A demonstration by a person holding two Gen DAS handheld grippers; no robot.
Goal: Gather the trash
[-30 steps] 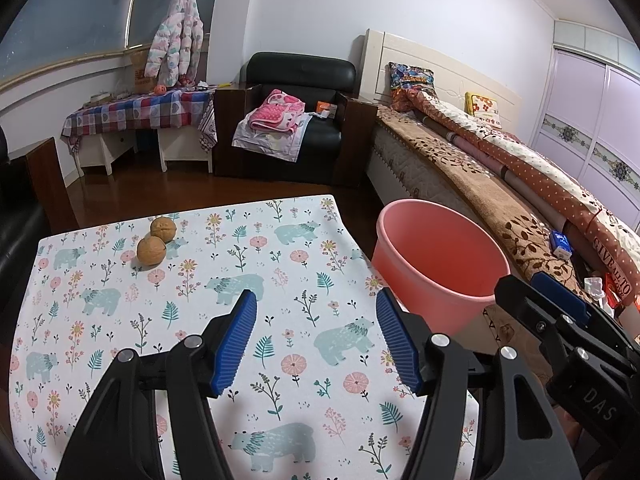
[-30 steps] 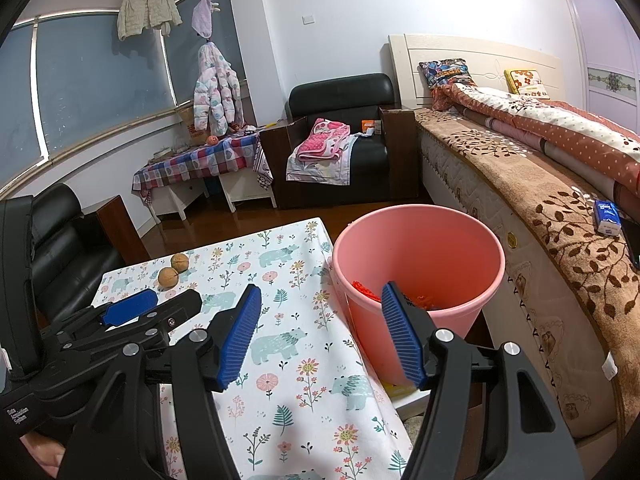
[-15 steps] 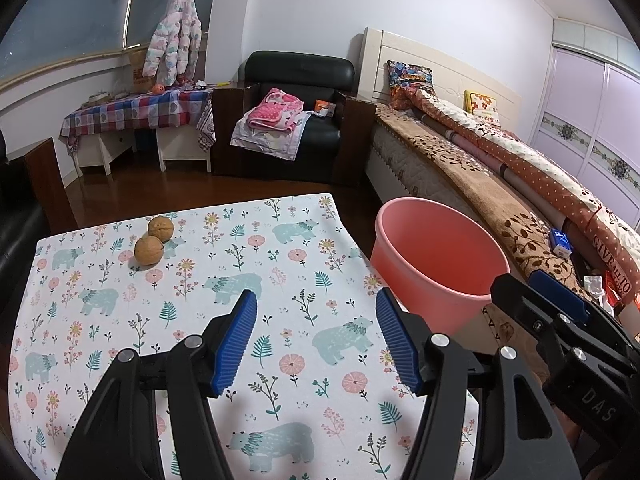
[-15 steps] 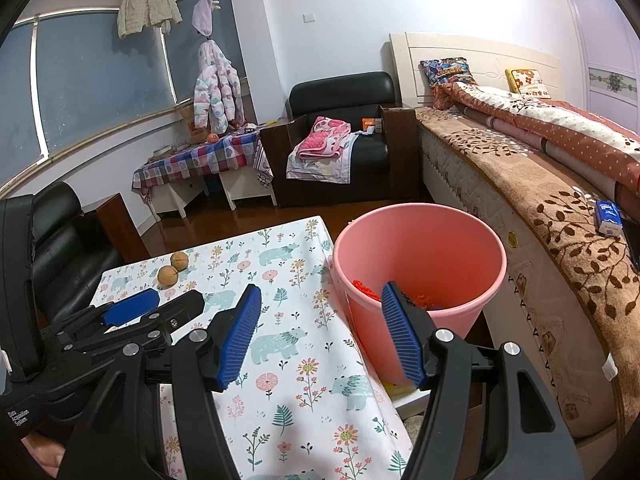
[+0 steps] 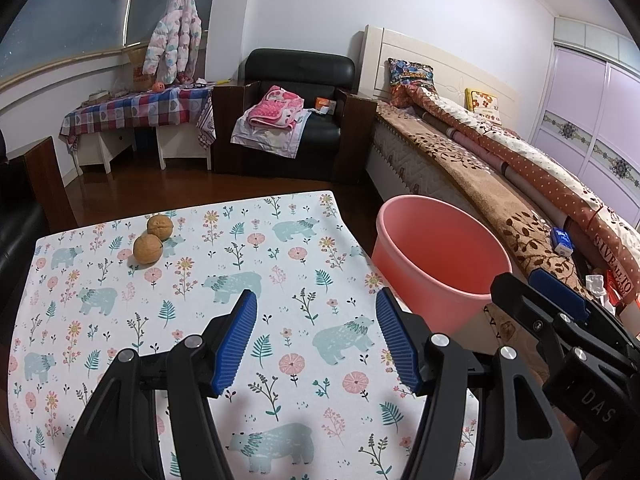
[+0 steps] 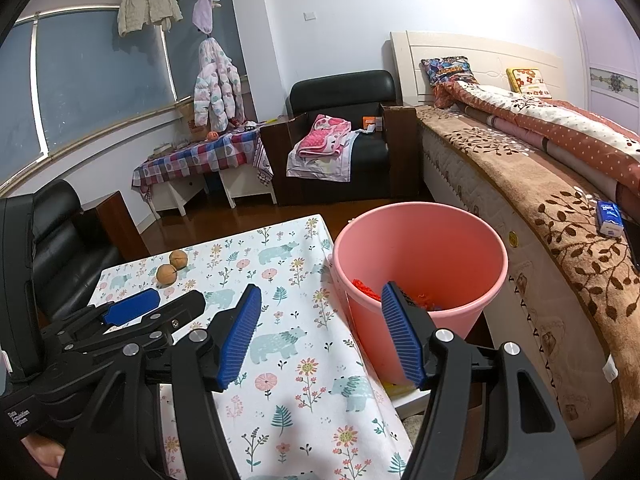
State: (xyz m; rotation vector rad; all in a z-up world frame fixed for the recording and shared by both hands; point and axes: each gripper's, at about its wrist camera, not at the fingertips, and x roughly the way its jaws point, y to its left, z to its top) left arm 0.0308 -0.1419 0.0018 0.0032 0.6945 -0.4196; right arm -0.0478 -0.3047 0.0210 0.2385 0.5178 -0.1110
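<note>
Two brown walnuts (image 5: 154,239) lie side by side at the far left of the table, also in the right wrist view (image 6: 172,266). A pink bucket (image 5: 440,264) stands off the table's right edge; the right wrist view shows its rim (image 6: 498,280) and red scraps inside. My left gripper (image 5: 316,340) is open and empty above the table's near middle. My right gripper (image 6: 320,336) is open and empty above the table's right edge, beside the bucket.
The table has a floral bear-print cloth (image 5: 240,264). A bed (image 5: 500,168) runs along the right, with a blue tissue pack (image 6: 609,218) on it. A black armchair (image 5: 296,120) with pink cloth and a checked side table (image 5: 132,112) stand at the back.
Both grippers have stayed open. The views have shifted only slightly; the walnuts and bucket have not moved.
</note>
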